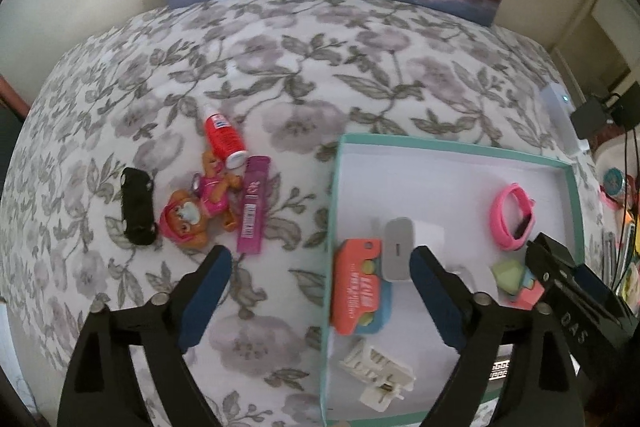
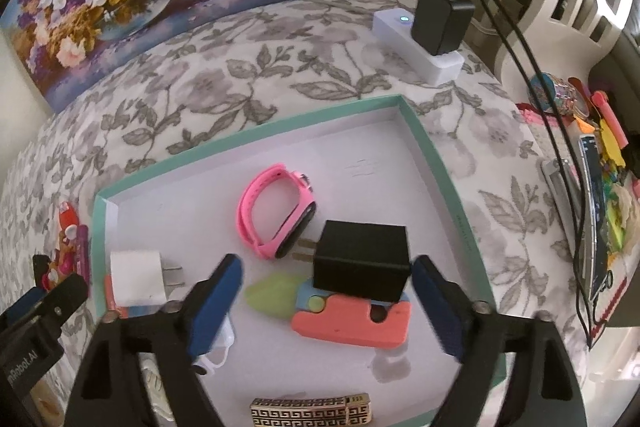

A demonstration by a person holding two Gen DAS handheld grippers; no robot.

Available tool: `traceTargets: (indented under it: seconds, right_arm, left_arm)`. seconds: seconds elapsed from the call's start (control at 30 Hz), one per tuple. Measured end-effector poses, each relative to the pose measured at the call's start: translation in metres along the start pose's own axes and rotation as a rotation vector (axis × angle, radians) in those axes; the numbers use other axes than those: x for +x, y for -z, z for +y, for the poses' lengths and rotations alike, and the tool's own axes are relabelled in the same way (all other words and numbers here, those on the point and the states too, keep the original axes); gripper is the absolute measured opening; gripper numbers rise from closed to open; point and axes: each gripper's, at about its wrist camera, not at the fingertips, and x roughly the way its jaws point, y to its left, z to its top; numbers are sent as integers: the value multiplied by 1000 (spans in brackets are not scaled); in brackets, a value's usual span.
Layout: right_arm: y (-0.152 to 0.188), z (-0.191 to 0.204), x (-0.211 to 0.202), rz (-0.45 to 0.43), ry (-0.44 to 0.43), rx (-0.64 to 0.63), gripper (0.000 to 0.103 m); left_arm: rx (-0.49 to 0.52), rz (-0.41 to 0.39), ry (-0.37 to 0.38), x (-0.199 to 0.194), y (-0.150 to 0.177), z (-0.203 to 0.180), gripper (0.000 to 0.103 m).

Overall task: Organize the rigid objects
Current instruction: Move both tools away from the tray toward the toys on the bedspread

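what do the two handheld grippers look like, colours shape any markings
Both match: the left gripper and right gripper have black, angular plastic arms with round silver pivot bolts, each ending in long fingers with dark blue pads. White lettering runs along the black body of each, only partly readable. No hands, sleeves or cables on them are visible.

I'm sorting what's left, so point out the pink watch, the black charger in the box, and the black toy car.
pink watch (image 2: 276,217): right wrist view, on its strap.
black charger (image 2: 362,261): right wrist view, on its body.
black toy car (image 1: 138,211): left wrist view, on its roof.
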Motion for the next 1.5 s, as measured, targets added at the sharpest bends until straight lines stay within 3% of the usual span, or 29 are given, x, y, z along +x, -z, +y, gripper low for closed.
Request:
traceTargets:
  seconds: [0.57,0.97,1.3,1.5]
  right_arm:
    - [5,23,-7,-21,-20,-50,103]
    - [9,52,-30,-63,-69,-100,103]
    - [17,97,-47,-95,-155,-163,103]
    - [24,136,-48,-92,-191,-223,103]
  left_arm:
    - [-65,4,-16,1,-2,24,92]
    - [-97,-43,-20,-17,-5,56,92]
    - [-240,-118,-93,-47,-6,140,92]
    - [-351,-132,-95,-50,3,193,92]
